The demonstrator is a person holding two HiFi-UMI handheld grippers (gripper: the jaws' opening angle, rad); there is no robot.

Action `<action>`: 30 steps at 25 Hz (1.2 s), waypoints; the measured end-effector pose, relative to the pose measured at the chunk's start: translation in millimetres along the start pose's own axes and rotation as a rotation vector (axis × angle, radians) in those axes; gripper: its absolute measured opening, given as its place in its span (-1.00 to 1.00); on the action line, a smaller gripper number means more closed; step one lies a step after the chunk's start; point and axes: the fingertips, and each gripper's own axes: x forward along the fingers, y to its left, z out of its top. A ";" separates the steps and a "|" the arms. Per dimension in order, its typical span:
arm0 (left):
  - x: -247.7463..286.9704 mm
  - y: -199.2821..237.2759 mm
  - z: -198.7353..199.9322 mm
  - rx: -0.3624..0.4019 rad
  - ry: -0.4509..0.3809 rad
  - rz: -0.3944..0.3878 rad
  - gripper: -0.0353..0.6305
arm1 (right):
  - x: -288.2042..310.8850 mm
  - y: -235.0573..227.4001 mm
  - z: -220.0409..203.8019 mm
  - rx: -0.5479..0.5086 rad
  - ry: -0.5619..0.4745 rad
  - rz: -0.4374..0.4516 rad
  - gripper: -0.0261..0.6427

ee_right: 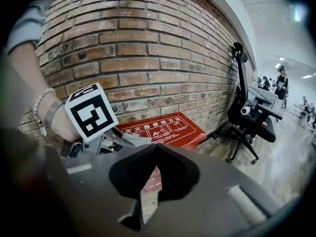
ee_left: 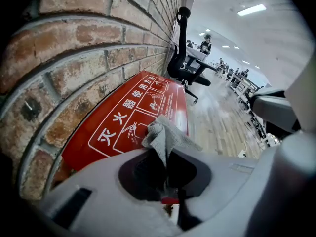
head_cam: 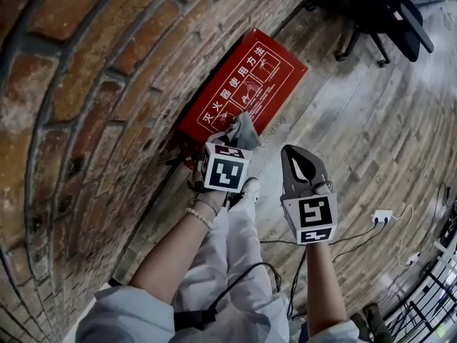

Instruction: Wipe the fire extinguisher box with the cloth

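Note:
The red fire extinguisher box [head_cam: 246, 81] with white print lies flat on the floor against the brick wall. My left gripper [head_cam: 232, 143] hovers over its near end, shut on a grey cloth [head_cam: 245, 128] that bunches out past the jaws. In the left gripper view the cloth [ee_left: 165, 135] is pinched in the gripper [ee_left: 166, 164], just over the box lid [ee_left: 131, 115]. My right gripper [head_cam: 298, 156] hangs to the right over the wood floor, shut and holding nothing. The right gripper view shows its closed tips [ee_right: 157, 149], the box [ee_right: 170, 127] and the cloth [ee_right: 133, 141].
A brick wall [head_cam: 86, 84] runs along the left. A black office chair [head_cam: 389, 13] stands beyond the box, with its wheeled base [ee_right: 242, 142] near the box's far end. Cables and a white adapter [head_cam: 382, 215] lie on the wood floor to the right. People stand far off.

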 end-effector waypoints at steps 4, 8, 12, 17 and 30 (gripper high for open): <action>-9.4 2.2 -15.6 0.002 -0.005 0.004 -0.85 | -3.5 3.5 -1.6 0.003 0.004 -0.001 -0.89; -17.4 4.0 -30.8 0.019 0.001 0.012 -0.85 | -6.7 7.1 -6.7 0.020 0.012 -0.004 -0.89; -23.7 4.4 -42.3 0.035 0.003 0.018 -0.85 | -9.8 12.4 -11.4 0.027 0.023 0.001 -0.89; -29.8 5.1 -54.7 0.078 0.008 0.025 -0.85 | -13.7 15.0 -13.3 0.043 0.024 -0.004 -0.89; -62.1 -7.8 -20.2 0.117 -0.105 -0.057 -0.85 | -31.1 10.1 10.9 0.037 -0.001 -0.013 -0.89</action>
